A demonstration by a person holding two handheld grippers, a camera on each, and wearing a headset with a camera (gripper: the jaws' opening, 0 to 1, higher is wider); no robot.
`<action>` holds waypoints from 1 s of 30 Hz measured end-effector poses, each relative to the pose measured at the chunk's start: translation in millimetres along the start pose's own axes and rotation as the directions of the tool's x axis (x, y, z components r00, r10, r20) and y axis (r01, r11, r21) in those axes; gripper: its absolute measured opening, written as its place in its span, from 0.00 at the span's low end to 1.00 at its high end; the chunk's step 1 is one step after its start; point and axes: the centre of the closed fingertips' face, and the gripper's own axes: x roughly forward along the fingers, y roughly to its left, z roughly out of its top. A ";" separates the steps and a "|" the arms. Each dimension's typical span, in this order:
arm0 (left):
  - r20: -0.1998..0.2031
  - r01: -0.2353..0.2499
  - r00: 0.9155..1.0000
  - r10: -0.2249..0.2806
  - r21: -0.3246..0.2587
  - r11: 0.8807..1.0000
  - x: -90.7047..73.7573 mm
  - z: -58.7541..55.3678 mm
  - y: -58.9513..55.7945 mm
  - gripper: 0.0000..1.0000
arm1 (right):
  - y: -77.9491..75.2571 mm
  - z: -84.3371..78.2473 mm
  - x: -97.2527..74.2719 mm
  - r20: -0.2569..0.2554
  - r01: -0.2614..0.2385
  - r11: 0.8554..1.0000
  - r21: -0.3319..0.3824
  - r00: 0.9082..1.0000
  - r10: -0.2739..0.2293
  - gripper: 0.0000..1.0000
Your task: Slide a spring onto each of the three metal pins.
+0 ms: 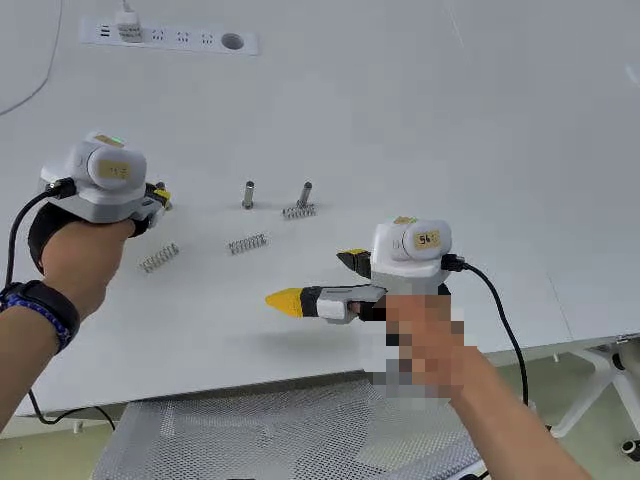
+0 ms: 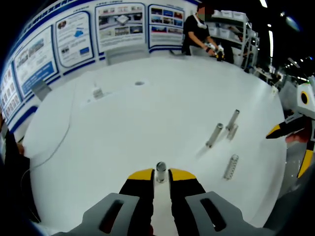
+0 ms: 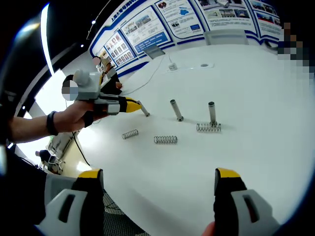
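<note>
Head view — white table (image 1: 400, 120) bears pins (image 1: 248, 193), power strip (image 1: 170, 37).

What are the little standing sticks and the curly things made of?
A pin looks like metal, maybe steel: smooth, grey and dully shiny. A spring looks like thin silvery metal wire wound in coils. Which metal, I can't tell.

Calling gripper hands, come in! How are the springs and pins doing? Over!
Left gripper shut on one pin. Right gripper open, holding nothing. Three springs flat on the table, none on a pin yet. Over.
</note>
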 end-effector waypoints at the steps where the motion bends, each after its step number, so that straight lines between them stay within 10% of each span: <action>1: 0.001 0.001 1.000 -0.001 -0.004 1.000 0.1 0.1 -0.1 0.12 | 0.0 -0.1 -0.1 0.000 0.000 1.000 0.001 1.000 0.000 0.95; 30: 0.038 -0.007 0.999 0.008 -0.019 1.000 5.0 1.2 -2.3 0.08 | -2.9 -0.4 -0.5 0.007 0.006 1.000 0.012 1.000 -0.006 0.94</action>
